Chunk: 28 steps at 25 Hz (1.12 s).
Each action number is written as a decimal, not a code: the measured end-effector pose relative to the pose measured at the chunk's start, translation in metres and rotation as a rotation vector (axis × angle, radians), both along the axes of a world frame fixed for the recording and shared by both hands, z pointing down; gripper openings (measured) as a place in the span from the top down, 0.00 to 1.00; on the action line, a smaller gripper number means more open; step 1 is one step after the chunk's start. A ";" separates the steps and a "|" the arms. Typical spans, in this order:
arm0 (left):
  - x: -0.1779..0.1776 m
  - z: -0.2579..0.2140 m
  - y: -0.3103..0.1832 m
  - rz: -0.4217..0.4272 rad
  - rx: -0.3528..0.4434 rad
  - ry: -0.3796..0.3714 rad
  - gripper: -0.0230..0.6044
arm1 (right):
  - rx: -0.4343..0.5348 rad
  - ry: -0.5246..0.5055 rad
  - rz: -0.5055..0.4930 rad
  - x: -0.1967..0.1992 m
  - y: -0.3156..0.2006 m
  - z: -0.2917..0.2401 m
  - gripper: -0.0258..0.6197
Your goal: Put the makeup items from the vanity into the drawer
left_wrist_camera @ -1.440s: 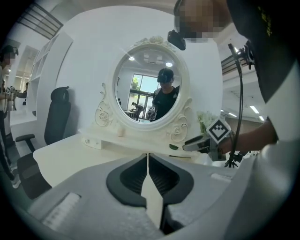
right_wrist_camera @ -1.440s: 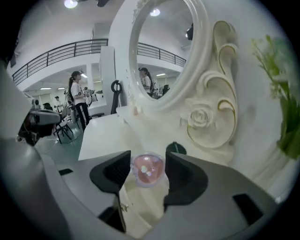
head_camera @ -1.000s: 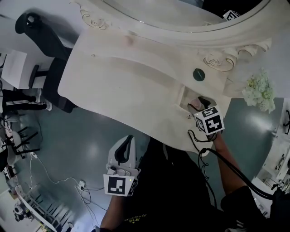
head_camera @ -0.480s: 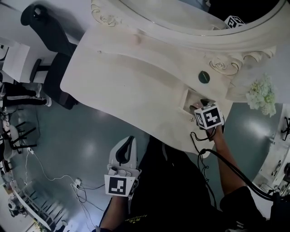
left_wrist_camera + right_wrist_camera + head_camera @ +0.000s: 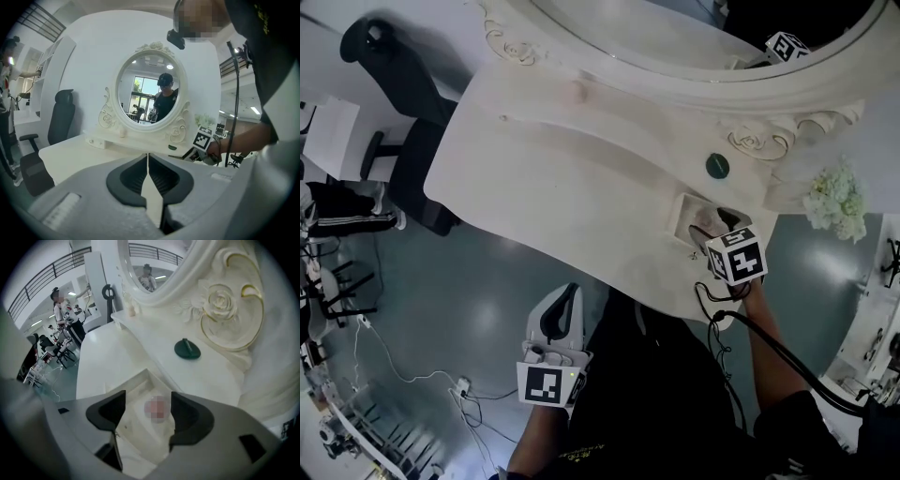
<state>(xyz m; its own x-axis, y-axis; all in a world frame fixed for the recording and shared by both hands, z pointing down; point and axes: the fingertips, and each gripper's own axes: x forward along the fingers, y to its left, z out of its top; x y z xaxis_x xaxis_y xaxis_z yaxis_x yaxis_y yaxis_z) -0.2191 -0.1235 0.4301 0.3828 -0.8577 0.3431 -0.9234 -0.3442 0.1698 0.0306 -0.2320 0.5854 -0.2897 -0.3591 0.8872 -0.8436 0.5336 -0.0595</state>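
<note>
One vanity [image 5: 562,178], one mirror [image 5: 150,75], one open drawer [image 5: 681,212], one green disc [image 5: 717,166], two grippers [image 5: 571,287] [image 5: 718,223], one chair [image 5: 412,159]

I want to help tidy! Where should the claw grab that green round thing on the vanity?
Probably from straight above, pinching the little bump on top. The green round thing lies flat and low on the vanity top, so from the side its edge offers little.

Head view, as I read it: drawer [image 5: 682,208] set in the vanity [image 5: 572,178] top, at 4 o'clock. Round disc [image 5: 717,166] on the top, near the drawer's 1 o'clock. Mirror [image 5: 666,37] behind, at 12. Flowers [image 5: 836,199] at 3, chair [image 5: 398,141] at 9.
</note>
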 end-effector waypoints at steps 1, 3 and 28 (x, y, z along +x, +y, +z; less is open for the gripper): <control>0.000 0.001 0.000 0.002 -0.004 -0.008 0.93 | 0.028 -0.017 -0.001 -0.002 -0.002 -0.011 0.50; 0.002 -0.002 -0.003 0.010 0.002 -0.015 0.93 | 0.091 -0.057 0.005 -0.006 -0.006 -0.036 0.51; 0.060 -0.106 -0.005 0.063 0.280 -0.065 0.93 | 0.947 -0.492 -0.018 -0.036 0.080 -0.331 0.92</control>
<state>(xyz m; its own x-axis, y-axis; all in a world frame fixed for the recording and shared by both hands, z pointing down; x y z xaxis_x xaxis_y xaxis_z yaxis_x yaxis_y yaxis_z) -0.1595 -0.1283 0.3243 0.4237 -0.8976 0.1215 -0.9044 -0.4267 0.0014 -0.0051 -0.1524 0.2543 -0.5520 -0.8332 0.0328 -0.8314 0.5530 0.0543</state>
